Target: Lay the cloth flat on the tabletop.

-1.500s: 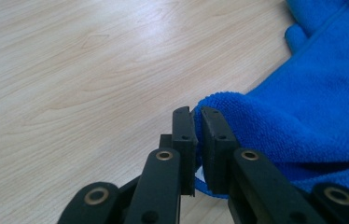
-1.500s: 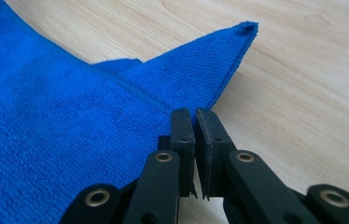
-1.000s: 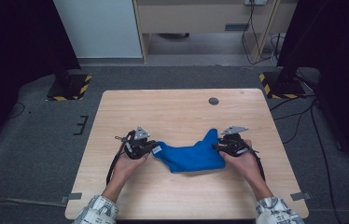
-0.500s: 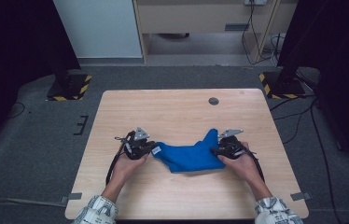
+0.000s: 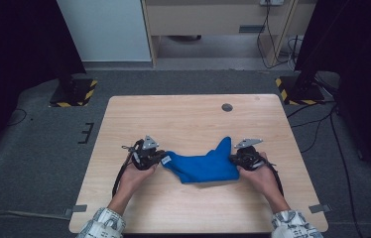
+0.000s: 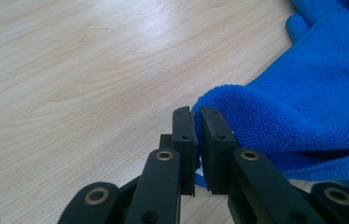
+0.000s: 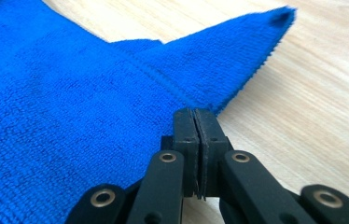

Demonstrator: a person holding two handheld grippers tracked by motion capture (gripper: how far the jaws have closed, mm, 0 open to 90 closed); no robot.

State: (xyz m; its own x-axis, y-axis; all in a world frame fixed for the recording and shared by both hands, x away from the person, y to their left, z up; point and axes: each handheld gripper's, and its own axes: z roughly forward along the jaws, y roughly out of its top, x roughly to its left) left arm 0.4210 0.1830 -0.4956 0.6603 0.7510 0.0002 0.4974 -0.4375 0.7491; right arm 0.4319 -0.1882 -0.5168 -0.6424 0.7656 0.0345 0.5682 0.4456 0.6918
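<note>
Cloth point(image 5: 204, 167), blue terry microfibre, lies crumpled on the near half of the table point(image 5: 183, 119), stretched between the two hands. Nearest the camera, the person's forearms enter from the bottom edge. The left tool point(image 5: 156, 159) is clamped on the cloth's left edge; in the left gripper view its jaws stand almost together with a rolled fold of pile pinched between them point(image 6: 219, 100). The right tool point(image 5: 233, 159) has just been closing, and the right gripper view shows its jaws pressed together at the hemmed edge point(image 7: 196, 100). The fabric appears caught between the pads, though how much of it is hard to tell.

Handling judgement: light, soft, fully limp; it will sag and drape wherever unsupported and cannot be pushed, only pulled. Looped pile gives good friction against the pads, so slipping is unlikely if a full fold is taken. Not fragile. Best hold points are hems and corners, where the stitched border is thicker. A free corner point(image 5: 225, 142) peaks up toward the far side, just beyond the right tool.

Farther off, a small dark round fitting point(image 5: 227, 107) sits in the table near its far edge, well apart from the cloth.
</note>
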